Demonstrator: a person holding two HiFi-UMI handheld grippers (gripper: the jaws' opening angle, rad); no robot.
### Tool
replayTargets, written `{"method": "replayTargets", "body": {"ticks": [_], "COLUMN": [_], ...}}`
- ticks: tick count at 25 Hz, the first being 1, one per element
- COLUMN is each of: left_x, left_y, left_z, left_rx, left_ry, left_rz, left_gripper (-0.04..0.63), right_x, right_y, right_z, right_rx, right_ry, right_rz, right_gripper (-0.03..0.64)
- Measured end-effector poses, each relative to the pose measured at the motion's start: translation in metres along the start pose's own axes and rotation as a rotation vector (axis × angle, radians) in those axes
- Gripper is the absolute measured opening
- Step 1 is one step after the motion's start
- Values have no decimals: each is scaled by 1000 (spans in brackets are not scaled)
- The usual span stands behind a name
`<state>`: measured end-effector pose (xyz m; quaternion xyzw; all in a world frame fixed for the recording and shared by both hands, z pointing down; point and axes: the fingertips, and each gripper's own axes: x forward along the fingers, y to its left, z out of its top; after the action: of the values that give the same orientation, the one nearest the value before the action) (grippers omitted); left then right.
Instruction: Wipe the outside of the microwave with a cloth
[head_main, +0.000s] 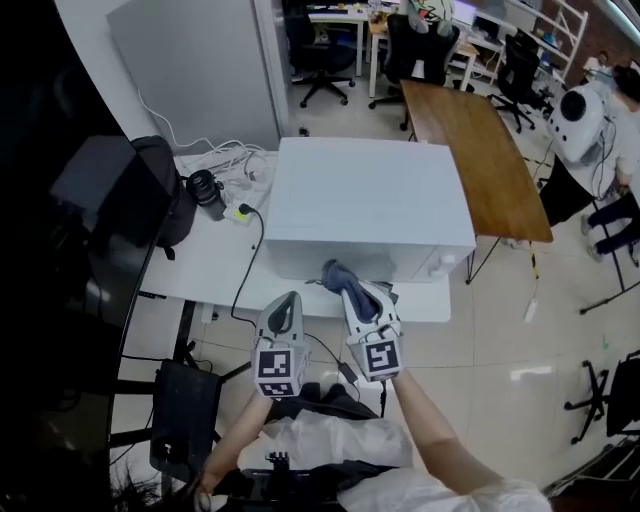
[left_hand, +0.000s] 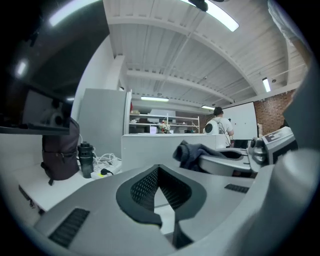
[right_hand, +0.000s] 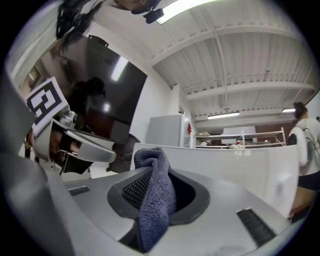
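Pale tiled office floor, and on it a white table (head_main: 215, 265) carrying the job. Nearest the person, the left tool (head_main: 289, 300) hangs just off the table's front edge, jaws together with nothing between them: a spare hand for now. Just beside it, the right tool (head_main: 357, 297) is clamped on the dark blue-grey cloth (head_main: 338, 273), a fold bunched past the tips and a tail hanging below.

That bunch sits right at the front face of the white microwave (head_main: 365, 195), low down and left of the middle; whether it truly presses on the panel cannot be told. This looks like the front-face wipe. To do it well, the cloth and not the hard tips should meet the panel, with even pressure, long overlapping sweeps and a firm grip so the fabric does not drag out. The left tool could brace the top so the microwave does not slide.

Beyond lie a power strip (head_main: 240, 212), a dark bottle (head_main: 206, 192) and a backpack (head_main: 150, 190). Farther off stand a wooden table (head_main: 475, 150) and office chairs (head_main: 320, 45).
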<state>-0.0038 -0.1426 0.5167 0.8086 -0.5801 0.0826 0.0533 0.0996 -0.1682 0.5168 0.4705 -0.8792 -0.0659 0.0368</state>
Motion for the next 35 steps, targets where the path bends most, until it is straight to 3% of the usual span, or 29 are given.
{"method": "replayTargets", "body": {"ticks": [5,13,19,27,35], "left_x": [-20,-42,-37,-25,-19], "left_y": [17,36,27,-6,-15], "left_z": [-3,-3,-8,-11,-8], "left_rx": [-13,-15,-29,-7,8], "left_ry": [5,3,15,21,21], "left_rz": [53,110,75,-32,-64], "left_gripper": [-8,-8,-8,-8,-8], "right_x": [70,115,64,-30,-83], "right_y": [70,70,-3,-131,-194], "right_z": [-11,-48,-46,-70,-82], "right_rx": [-61,-120,-121,-183,-110], "right_ry": [39,114,118,228,270], "right_rz": [177,200,35,-219,-421], "right_gripper": [108,109,110,110,110]}}
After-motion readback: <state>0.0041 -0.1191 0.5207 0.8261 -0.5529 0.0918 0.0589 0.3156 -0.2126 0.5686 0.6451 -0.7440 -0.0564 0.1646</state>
